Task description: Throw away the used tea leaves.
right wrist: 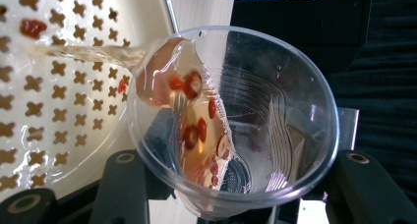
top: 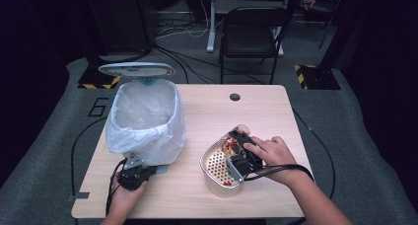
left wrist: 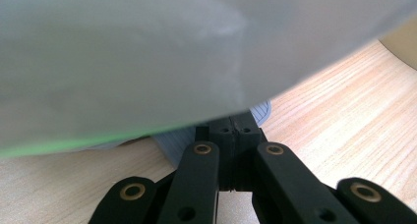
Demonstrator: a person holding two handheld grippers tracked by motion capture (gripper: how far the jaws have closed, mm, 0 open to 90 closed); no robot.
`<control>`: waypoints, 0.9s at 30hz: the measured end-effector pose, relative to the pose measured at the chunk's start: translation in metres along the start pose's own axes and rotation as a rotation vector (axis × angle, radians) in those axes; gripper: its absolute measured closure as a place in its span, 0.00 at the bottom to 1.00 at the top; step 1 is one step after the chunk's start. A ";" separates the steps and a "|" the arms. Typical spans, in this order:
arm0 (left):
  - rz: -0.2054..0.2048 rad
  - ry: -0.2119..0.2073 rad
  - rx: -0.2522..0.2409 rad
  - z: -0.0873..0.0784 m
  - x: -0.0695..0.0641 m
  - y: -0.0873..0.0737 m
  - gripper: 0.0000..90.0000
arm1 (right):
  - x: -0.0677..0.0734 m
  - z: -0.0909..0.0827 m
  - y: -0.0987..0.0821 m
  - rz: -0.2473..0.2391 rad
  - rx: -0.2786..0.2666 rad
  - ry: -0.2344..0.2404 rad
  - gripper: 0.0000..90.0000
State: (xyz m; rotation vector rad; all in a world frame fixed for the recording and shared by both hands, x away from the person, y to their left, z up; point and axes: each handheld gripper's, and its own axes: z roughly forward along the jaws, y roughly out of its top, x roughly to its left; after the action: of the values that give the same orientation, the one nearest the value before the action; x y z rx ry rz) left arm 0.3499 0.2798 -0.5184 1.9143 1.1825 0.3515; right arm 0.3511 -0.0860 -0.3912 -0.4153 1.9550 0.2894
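Observation:
A white pedal bin (top: 143,121) lined with a clear bag stands at the table's left, its lid (top: 136,68) raised. My left gripper (top: 138,167) sits at the bin's base. In the left gripper view its jaws (left wrist: 235,130) are shut, tips resting on the grey ribbed pedal (left wrist: 169,143) under the bag. My right gripper (top: 239,151) is shut on a clear plastic cup (right wrist: 275,96), tipped on its side. Pale liquid with red berries (right wrist: 196,121) runs from the cup's rim onto a perforated strainer plate (right wrist: 74,86) inside a metal container (top: 217,178).
The wooden table (top: 222,111) has a cable hole (top: 234,96) near its far edge. A black chair (top: 254,32) stands beyond the table, with cables on the floor. A few red berries (right wrist: 32,27) lie on the strainer.

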 end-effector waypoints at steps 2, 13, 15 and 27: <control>0.017 -0.011 0.003 0.000 0.001 0.000 1.00 | 0.003 0.000 0.000 -0.015 0.010 -0.009 0.51; 0.021 -0.012 0.006 0.000 0.002 0.000 1.00 | 0.005 0.000 0.004 -0.109 0.036 -0.049 0.51; 0.020 -0.012 0.005 0.000 0.001 0.000 1.00 | 0.006 0.000 0.005 -0.144 0.043 -0.062 0.51; 0.004 -0.001 0.001 0.000 0.000 0.000 1.00 | 0.010 0.002 0.008 -0.304 0.084 -0.110 0.51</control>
State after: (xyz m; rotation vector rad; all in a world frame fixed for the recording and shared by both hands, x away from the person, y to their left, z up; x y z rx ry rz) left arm 0.3500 0.2801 -0.5183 1.9177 1.1785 0.3519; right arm 0.3454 -0.0797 -0.4011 -0.6198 1.7599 0.0335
